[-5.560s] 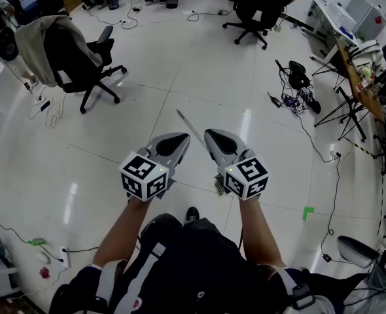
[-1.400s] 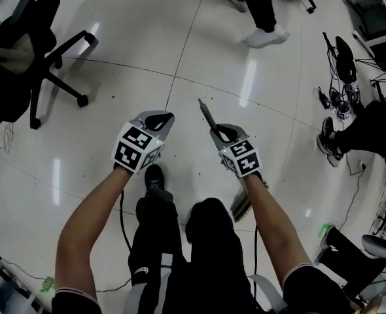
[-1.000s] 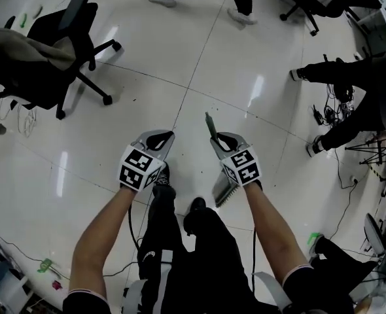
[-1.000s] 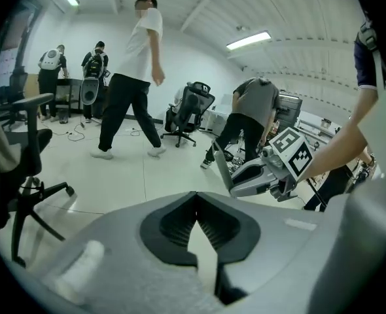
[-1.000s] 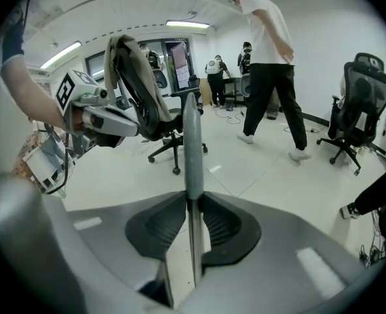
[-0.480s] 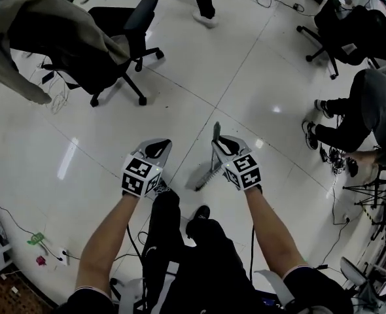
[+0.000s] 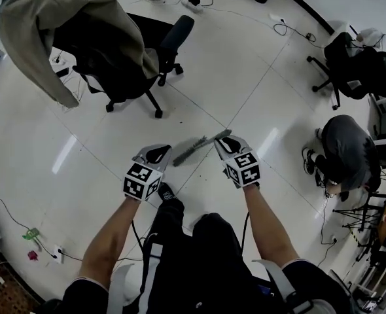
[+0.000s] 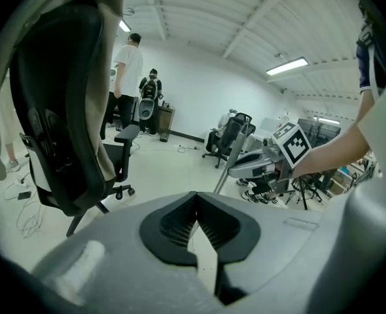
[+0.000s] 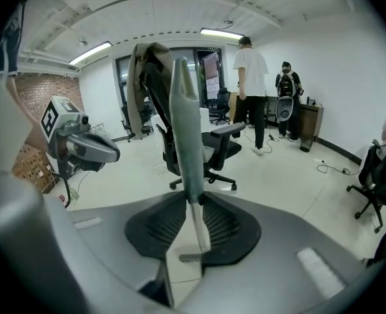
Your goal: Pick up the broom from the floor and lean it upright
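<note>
"Holding the broom (image 9: 182, 110) off the floor (image 7: 245, 77) with one claw only, is that right?"

"Yes. The right gripper (image 7: 222, 141) is pinching the thin shaft, with a pad on each side of it. The left gripper (image 8: 194, 198) is pressed together on nothing, just beside it. From above, the broom lies slanted across the gap between the two. It is clear of the floor, and its brush end is blurred."

"So what worries you?"

"The pinch sits on a narrow round shaft, and I'd judge there's a lot of broom beyond the jaws. The weight could turn it in the pads like a pivot, or let it slide through."

"And if it swings?"

"The chair (image 7: 124, 51) with the coat (image 7: 42, 25) over it stands near, toward the far left of the floor. A seated person (image 7: 347, 149) is by the right edge. A loose end could clip either."

"Where does it get leaned?"

"I can't see a wall within reach. The chair looks like the nearest support, but it's on wheels. A push could roll it away and drop the broom."

"Anything else?"

"The floor is glossy. If the broom is stood too flat, its foot could skate out once the claw lets go. The empty gripper could steady the shaft first."
</note>
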A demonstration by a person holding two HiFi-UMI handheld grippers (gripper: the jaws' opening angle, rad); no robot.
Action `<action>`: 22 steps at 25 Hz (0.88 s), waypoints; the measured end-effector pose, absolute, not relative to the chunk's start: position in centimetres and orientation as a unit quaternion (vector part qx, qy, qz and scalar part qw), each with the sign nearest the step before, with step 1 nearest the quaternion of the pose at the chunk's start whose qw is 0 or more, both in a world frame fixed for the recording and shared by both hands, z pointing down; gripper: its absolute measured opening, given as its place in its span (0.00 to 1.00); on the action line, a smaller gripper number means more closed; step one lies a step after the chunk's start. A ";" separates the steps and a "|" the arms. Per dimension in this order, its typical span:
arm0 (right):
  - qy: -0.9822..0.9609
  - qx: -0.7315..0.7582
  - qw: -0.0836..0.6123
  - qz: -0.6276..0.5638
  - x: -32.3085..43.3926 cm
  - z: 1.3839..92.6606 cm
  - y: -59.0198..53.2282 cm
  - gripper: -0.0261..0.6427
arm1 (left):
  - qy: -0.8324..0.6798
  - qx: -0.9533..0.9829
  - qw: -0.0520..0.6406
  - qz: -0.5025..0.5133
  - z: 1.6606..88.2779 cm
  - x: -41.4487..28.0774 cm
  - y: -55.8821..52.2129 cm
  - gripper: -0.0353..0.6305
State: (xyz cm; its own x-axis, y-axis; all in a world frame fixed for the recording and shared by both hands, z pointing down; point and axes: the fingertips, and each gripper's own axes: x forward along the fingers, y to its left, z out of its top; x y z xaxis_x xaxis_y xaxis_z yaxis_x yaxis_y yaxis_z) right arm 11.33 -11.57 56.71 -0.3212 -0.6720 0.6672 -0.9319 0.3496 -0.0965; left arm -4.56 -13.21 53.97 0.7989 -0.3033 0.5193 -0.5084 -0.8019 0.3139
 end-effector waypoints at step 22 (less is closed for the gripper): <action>-0.863 0.334 0.299 0.233 3.5 57.9 -37.0 0.16 | -0.426 0.843 0.262 0.196 52.0 -8.1 -30.8 0.05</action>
